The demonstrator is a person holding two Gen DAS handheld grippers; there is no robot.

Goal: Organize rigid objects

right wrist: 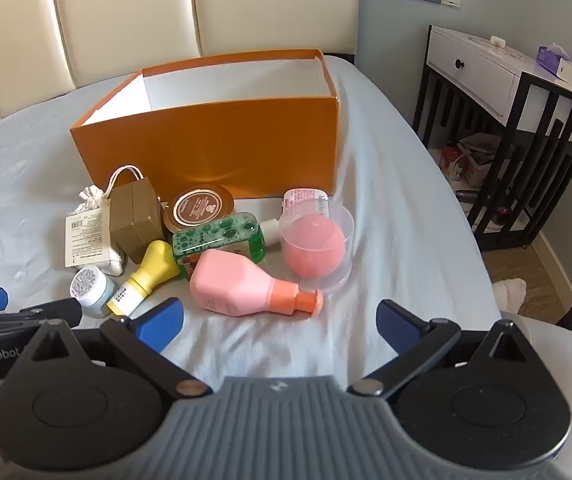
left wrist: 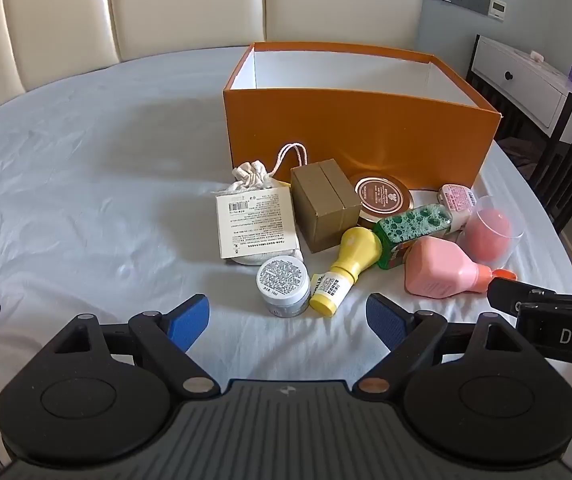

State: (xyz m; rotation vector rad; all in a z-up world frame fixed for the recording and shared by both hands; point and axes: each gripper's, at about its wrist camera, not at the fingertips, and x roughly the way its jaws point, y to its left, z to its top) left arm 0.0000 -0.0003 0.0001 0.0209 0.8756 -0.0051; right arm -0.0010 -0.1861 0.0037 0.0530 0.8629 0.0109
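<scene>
— Both of your tongs stand wide, nothing between the blue pads. Your left gripper (left wrist: 288, 322) hangs over bare sheet; your right gripper (right wrist: 279, 326) the same, tilted down toward the pile.

— What sits nearest your left one?

— Just ahead of it, a small white jar (left wrist: 283, 286), upright. Beside that, a yellow bottle (left wrist: 348, 268) on its side, cap toward you. Nearest your right gripper lies a pink bottle (right wrist: 237, 284), orange pump toward you, flat on the bed (left wrist: 85, 200).

— And behind those?

— A green bottle (right wrist: 217, 242) on its side, touching the yellow one and the pink one. Right of it, a clear cup (right wrist: 318, 248) with a pink ball inside. A pink-labelled tube (right wrist: 306, 200) lies behind the cup. Left of the green bottle, a brown carton (left wrist: 324, 204) stands upright, a round brown tin (left wrist: 384, 198) just beside it, a white cloth pouch (left wrist: 253, 184) with a printed card (left wrist: 255, 224) on the far left.

— The box?

— Orange box (left wrist: 362, 128), open top, white inside, standing just behind the whole pile. You cannot see its floor. Past it, a cream headboard (left wrist: 185, 4). A nightstand (right wrist: 506, 92) stands to your right.
</scene>
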